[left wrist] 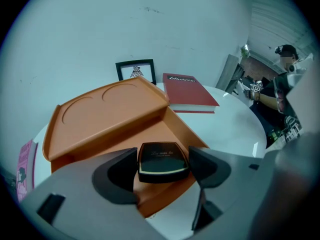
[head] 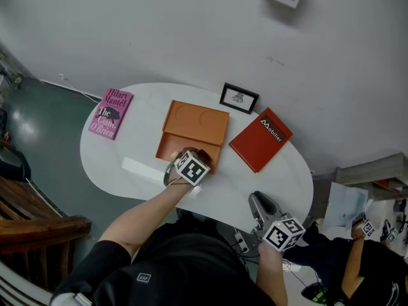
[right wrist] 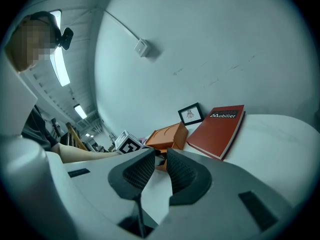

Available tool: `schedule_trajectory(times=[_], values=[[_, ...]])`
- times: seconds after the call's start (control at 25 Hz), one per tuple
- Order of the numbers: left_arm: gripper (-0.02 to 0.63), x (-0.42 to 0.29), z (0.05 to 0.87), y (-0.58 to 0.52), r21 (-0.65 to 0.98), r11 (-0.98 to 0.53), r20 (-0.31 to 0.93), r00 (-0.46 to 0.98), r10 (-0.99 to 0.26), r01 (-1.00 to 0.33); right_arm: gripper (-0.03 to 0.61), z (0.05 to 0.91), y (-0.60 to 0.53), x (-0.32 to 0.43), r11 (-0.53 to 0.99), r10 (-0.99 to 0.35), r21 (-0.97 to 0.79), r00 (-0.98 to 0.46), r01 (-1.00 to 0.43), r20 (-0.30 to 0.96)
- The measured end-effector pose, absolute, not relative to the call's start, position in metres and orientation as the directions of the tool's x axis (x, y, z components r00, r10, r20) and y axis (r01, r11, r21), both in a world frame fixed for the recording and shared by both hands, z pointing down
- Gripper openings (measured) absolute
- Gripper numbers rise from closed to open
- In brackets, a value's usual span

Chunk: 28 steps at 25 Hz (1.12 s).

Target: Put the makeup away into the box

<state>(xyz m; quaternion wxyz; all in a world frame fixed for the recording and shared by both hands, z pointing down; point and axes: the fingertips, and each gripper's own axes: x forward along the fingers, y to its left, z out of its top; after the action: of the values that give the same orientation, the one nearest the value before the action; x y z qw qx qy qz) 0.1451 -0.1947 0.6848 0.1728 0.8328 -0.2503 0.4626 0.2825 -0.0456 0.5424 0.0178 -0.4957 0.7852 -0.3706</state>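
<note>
An orange box (head: pixel 194 129) stands open in the middle of the white table (head: pixel 280 177), its lid (left wrist: pixel 105 114) tilted back. My left gripper (head: pixel 193 156) hangs over the box's near edge. In the left gripper view it (left wrist: pixel 163 156) is shut on a black makeup compact (left wrist: pixel 161 165), a pad against each side, above the box's orange tray (left wrist: pixel 167 131). My right gripper (head: pixel 260 203) sits at the table's near right edge. Its jaws (right wrist: pixel 161 161) stand a little apart with nothing between them.
A pink book (head: pixel 111 112) lies at the table's left end and a red book (head: pixel 260 139) right of the box. A small framed picture (head: pixel 239 98) stands behind them. A long white box (head: pixel 150 171) lies by my left arm. Another person (head: pixel 363 254) sits at the far right.
</note>
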Motion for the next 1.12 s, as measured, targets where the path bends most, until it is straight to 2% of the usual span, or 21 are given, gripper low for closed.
schedule_trajectory(times=[0.2,0.36,0.44,0.56,0.72,0.92,1.12], values=[[0.327,0.145,0.683,-0.195,0.048,-0.815,0.854,0.447,-0.265,-0.577,0.085,0.536,-0.046,0.281,0.244,-0.792,-0.589,-0.509,-0.771,0.338],[0.318,0.134,0.658,-0.198,0.031,-0.778,0.783,0.499,-0.371,-0.627,0.085,0.526,-0.052,0.283,0.266,-0.797,-0.574,-0.512,-0.774,0.321],[0.266,0.124,0.629,-0.196,0.046,-0.746,0.708,0.548,-0.444,-0.664,0.085,0.521,-0.055,0.286,0.28,-0.8,-0.567,-0.515,-0.775,0.309],[0.137,0.109,0.575,-0.189,0.091,-0.711,0.567,0.623,-0.538,-0.697,0.084,0.511,-0.064,0.289,0.306,-0.801,-0.551,-0.523,-0.776,0.292],[0.031,0.086,0.512,-0.179,0.039,-0.69,0.456,0.627,-0.632,-0.723,0.054,0.477,-0.083,0.294,0.385,-0.83,-0.432,-0.51,-0.816,0.224],[0.021,0.071,0.44,-0.174,-0.015,-0.67,0.38,0.615,-0.69,-0.742,0.041,0.42,-0.122,0.296,0.49,-0.838,-0.27,-0.533,-0.829,0.116],[0.021,0.066,0.37,-0.186,-0.026,-0.69,0.292,0.655,-0.697,-0.723,0.038,0.367,-0.154,0.266,0.615,-0.774,-0.179,-0.631,-0.768,0.047]])
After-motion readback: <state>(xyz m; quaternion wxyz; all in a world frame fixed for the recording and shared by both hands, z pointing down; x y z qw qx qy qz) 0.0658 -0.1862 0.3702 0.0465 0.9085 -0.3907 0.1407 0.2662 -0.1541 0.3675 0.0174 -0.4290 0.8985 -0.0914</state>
